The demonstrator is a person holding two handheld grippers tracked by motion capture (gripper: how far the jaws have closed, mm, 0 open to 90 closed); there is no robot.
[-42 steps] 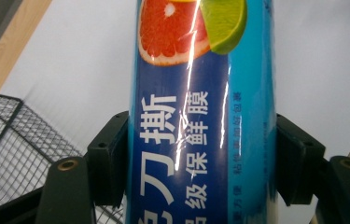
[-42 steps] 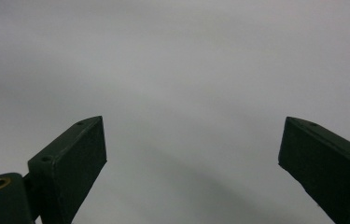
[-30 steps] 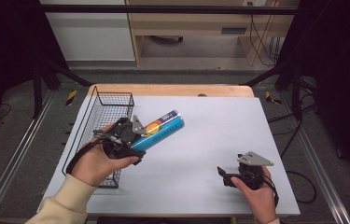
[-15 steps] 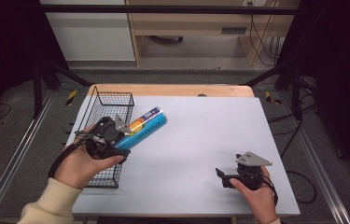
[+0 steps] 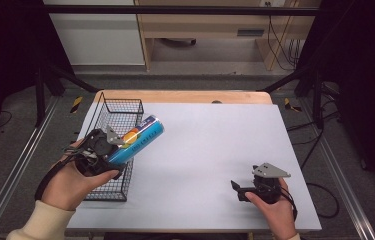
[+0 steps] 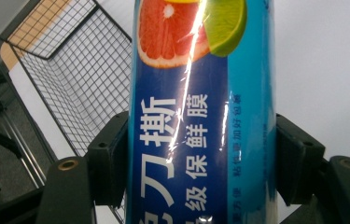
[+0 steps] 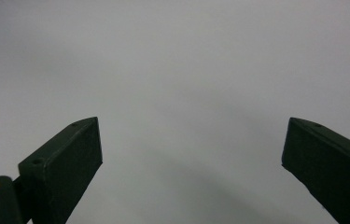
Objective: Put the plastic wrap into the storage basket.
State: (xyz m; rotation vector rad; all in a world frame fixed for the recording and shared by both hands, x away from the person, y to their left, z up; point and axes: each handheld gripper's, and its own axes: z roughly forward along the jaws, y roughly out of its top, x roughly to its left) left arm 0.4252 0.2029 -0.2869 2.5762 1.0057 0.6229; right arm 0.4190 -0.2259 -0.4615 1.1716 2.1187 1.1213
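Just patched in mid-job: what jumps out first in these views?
The bright blue cling-film tube with citrus fruit printed on it stands out, clamped in the left hand-held gripper and held tilted above the right edge of the black wire basket at the table's left. At the near right, the right hand-held gripper sits with jaws wide apart over the bare white table.

The tube [image 6: 200, 116] is coloured bright blue, with white characters printed down a darker blue band and a pink grapefruit slice and green lime wedge pictured above them. Beside the tube, the wire basket [image 5: 120, 112] is seen in black. The bench [image 5: 215, 135] is covered in pale grey, edged with light wood.
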